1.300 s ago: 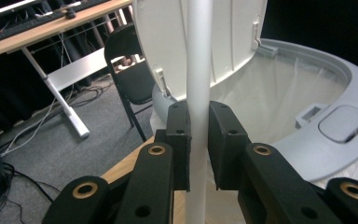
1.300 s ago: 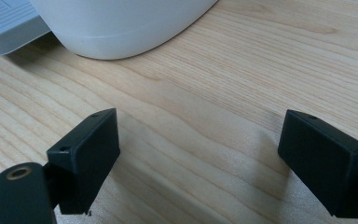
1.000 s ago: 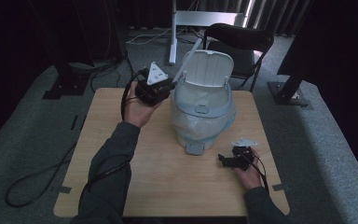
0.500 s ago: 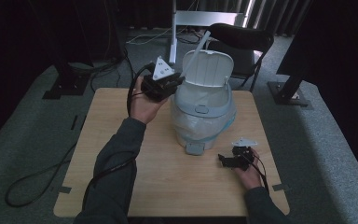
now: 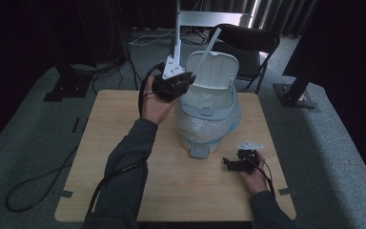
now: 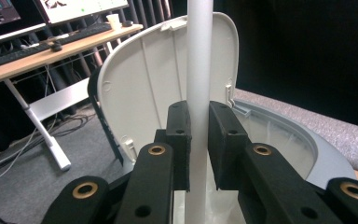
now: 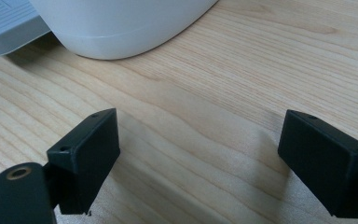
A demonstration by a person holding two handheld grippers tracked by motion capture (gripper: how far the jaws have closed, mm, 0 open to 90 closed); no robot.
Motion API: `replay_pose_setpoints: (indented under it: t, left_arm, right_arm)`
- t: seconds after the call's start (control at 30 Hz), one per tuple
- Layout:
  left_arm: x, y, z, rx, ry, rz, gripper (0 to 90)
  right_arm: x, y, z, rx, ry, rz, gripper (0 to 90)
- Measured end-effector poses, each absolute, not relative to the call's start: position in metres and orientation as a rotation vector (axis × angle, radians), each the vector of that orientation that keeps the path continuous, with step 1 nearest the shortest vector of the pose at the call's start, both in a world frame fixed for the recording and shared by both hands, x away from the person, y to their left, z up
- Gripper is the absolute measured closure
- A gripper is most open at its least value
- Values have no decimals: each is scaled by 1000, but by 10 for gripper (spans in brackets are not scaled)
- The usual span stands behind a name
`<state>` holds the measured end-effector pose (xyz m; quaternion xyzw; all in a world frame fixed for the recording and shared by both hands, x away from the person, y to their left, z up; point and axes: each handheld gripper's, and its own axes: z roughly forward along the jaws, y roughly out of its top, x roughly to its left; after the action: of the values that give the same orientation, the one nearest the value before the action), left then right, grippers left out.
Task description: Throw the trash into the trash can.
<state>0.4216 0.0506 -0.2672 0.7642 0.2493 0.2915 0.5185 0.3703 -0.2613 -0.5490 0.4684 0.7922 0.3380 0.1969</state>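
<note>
A white pedal bin (image 5: 208,119) stands on the wooden table (image 5: 124,143) with its lid (image 5: 213,69) tipped up and back. My left gripper (image 5: 186,82) hovers at the bin's left rim, shut on a thin white tube (image 5: 208,45) that slants up past the lid. In the left gripper view both pads (image 6: 179,135) press the tube (image 6: 199,56) in front of the lid (image 6: 154,79), above the bin's rim (image 6: 279,135). My right gripper (image 5: 229,163) lies on the table right of the pedal (image 5: 200,151), open (image 7: 196,154), with bare wood between the jaws.
A black chair (image 5: 248,43) and a white stand (image 5: 177,28) sit behind the table. Cables (image 5: 33,186) trail over the grey carpet at the left. The bin's wall (image 7: 121,23) and pedal (image 7: 4,23) are just ahead of the right jaws.
My left gripper has carried the tube right and slightly up, closer to the bin's open lid. The right gripper has stayed where it was.
</note>
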Motion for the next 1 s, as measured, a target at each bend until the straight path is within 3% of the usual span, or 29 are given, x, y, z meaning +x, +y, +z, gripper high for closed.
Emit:
replay_pose_setpoints:
  t: [1.0]
  left_arm:
    - [450, 27, -285, 1861, 588, 683, 789]
  right_arm:
    - [370, -261, -549, 1311, 2220, 950, 115]
